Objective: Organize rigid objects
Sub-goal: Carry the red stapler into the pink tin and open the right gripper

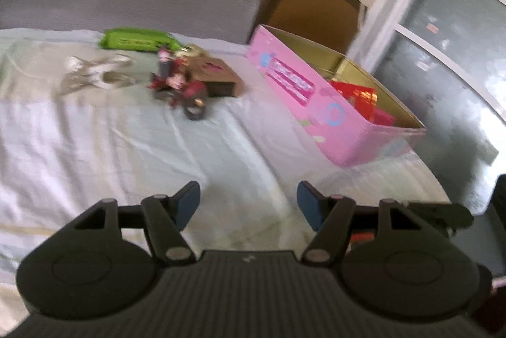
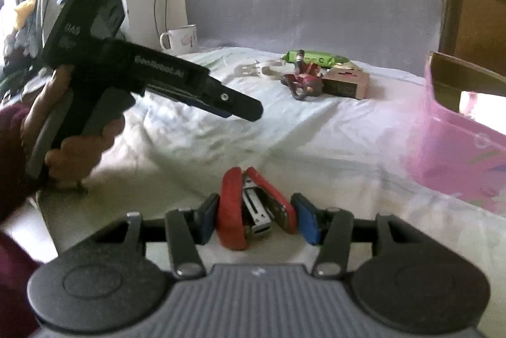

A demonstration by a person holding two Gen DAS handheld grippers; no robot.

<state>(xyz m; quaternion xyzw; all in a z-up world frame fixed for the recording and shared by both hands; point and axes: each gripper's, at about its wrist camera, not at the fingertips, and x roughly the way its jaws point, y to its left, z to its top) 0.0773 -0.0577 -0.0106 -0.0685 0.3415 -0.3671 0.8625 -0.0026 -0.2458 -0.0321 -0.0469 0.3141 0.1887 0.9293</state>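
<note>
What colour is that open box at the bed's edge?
Pink outside, gold inside; the open box shows best in the left wrist view.

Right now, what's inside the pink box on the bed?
The pink box stands open with a gold lining. A red packet and something pink lie inside. Its near wall hides the bottom, so anything lower cannot be seen.

A red stapler (image 2: 253,205), a pink box (image 1: 303,91) with gold inside, a green packet (image 1: 139,39), a white sheet (image 1: 126,142).
</note>
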